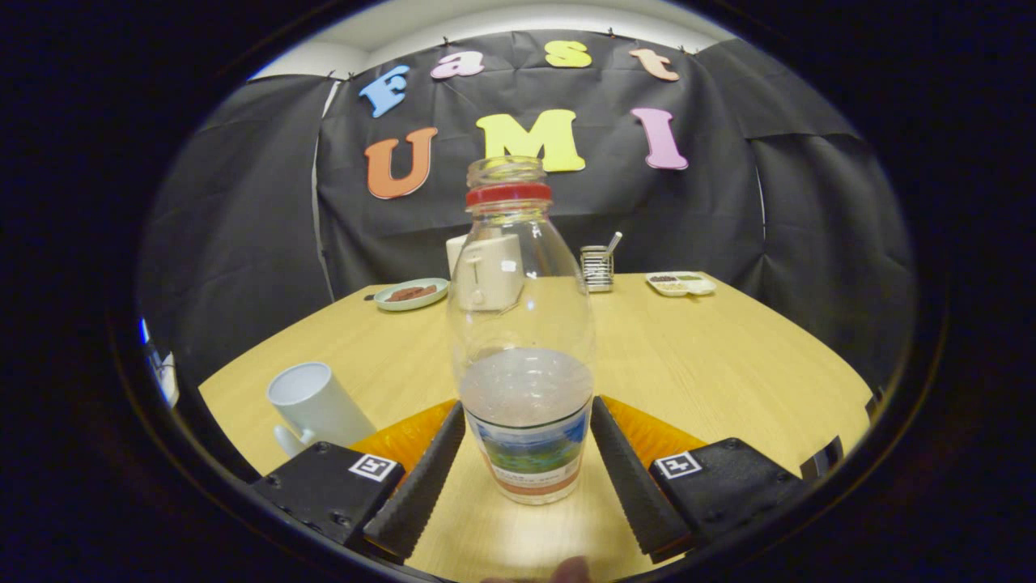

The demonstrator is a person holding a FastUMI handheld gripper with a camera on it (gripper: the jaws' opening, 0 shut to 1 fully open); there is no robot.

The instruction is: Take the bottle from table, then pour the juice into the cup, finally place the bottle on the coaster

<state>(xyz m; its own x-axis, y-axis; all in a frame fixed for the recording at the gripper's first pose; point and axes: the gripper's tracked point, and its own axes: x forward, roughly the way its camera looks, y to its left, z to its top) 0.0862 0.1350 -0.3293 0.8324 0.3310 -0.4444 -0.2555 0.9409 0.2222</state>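
Note:
A clear plastic bottle with a red neck ring and an uncapped mouth stands upright between my fingers. Pale liquid fills about its lower third, above a printed label. My gripper is shut on the bottle, and both ribbed black fingertips press its sides at the liquid line. The bottle's base appears to sit on the wooden table; I cannot tell whether it is resting or slightly raised. A white cup with a handle stands on the table to the left of my left finger, close to the table's edge.
Beyond the bottle, at the far side of the table, stand a white toaster, a green plate with brown food, a metal holder with a utensil and a white divided tray. Bare wood lies to the right.

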